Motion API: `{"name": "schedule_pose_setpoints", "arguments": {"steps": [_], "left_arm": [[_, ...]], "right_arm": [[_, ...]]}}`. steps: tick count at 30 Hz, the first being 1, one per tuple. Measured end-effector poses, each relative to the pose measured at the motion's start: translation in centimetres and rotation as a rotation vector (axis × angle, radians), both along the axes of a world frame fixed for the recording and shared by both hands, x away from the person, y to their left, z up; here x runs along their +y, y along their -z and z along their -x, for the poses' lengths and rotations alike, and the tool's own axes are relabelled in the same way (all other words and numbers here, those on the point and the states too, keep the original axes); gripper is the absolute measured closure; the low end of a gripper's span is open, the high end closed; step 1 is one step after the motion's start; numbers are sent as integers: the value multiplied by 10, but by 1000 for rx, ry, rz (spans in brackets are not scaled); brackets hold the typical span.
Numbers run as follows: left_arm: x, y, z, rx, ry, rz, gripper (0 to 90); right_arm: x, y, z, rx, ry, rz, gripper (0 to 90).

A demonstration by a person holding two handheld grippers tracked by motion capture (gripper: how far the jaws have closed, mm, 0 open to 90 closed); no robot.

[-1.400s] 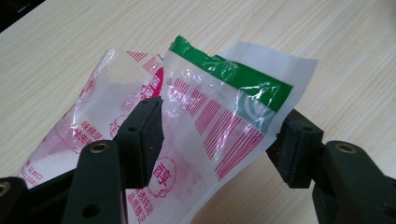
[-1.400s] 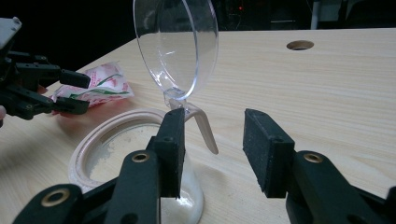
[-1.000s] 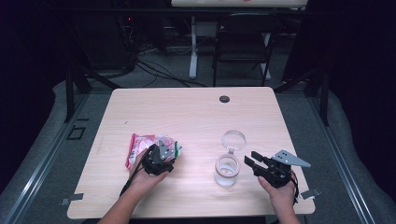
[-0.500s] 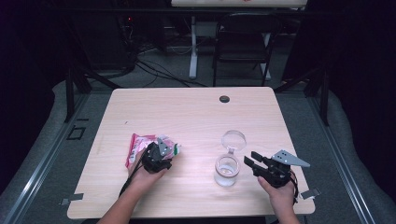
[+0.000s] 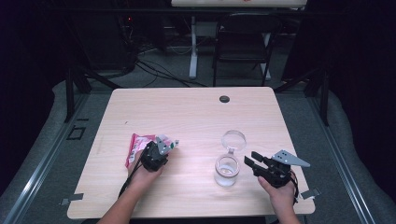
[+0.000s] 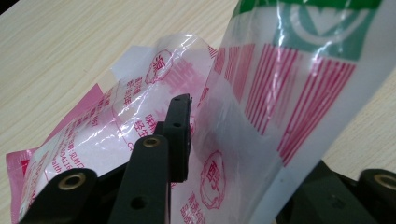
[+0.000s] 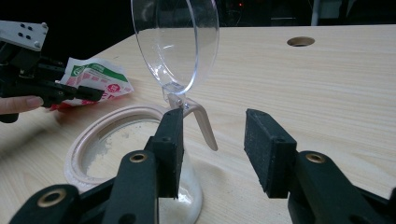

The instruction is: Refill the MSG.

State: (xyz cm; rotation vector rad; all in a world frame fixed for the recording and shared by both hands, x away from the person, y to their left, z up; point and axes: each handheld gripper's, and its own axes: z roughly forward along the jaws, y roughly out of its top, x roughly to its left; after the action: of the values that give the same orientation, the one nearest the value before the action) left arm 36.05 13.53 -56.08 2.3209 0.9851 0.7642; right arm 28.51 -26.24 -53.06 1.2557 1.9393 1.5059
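Wooden table [image 5: 187, 116] supports an open-lidded glass jar [image 5: 227, 170], right gripper [image 5: 254, 163] gaping beside it; left gripper [image 5: 161, 147], jaws just closing, pinches the pink sachet [image 5: 136, 145] at its left, lifting one end, likely for pouring.
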Motion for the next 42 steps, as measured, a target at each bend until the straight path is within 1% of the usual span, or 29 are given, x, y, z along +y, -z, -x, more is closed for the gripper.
{"name": "schedule_pose_setpoints", "arguments": {"steps": [4,8,13,15,20,24,27,28,29,30,31,32,33,38,42], "left_arm": [[0,-1,1,-3,-3,-8,724],[3,-2,-1,3,-20,33,786],[7,-6,-1,6,-25,55,845],[9,-7,-1,12,-32,75,870],[14,-11,-2,16,-45,107,893],[17,-13,-3,37,-46,131,900],[19,-15,-2,31,-51,136,900],[20,-16,-2,34,-51,139,900],[20,-16,-2,29,-55,146,900],[22,-17,-2,33,-55,151,900],[23,-18,-2,26,-59,155,900],[24,-19,-1,32,-60,163,900],[25,-20,-1,23,-64,169,900],[34,-26,-1,26,-79,210,900],[40,-31,0,12,-94,241,900]], "right_arm": [[0,1,-1,3,-1,-2,576],[0,1,-1,6,3,3,574],[-1,1,-1,6,4,0,572],[-1,1,-1,6,6,0,571],[-1,1,-1,6,9,-2,571],[-1,1,-1,14,5,1,571],[-1,1,-1,16,6,11,571],[-1,0,-1,18,7,14,571],[-1,0,-1,19,8,18,571],[-2,0,-1,19,12,23,571],[-2,0,-1,21,13,28,571],[-2,0,-1,22,12,28,572],[-2,0,-1,23,13,31,571],[-2,0,1,19,8,79,571],[1,0,2,9,8,111,572]]}}
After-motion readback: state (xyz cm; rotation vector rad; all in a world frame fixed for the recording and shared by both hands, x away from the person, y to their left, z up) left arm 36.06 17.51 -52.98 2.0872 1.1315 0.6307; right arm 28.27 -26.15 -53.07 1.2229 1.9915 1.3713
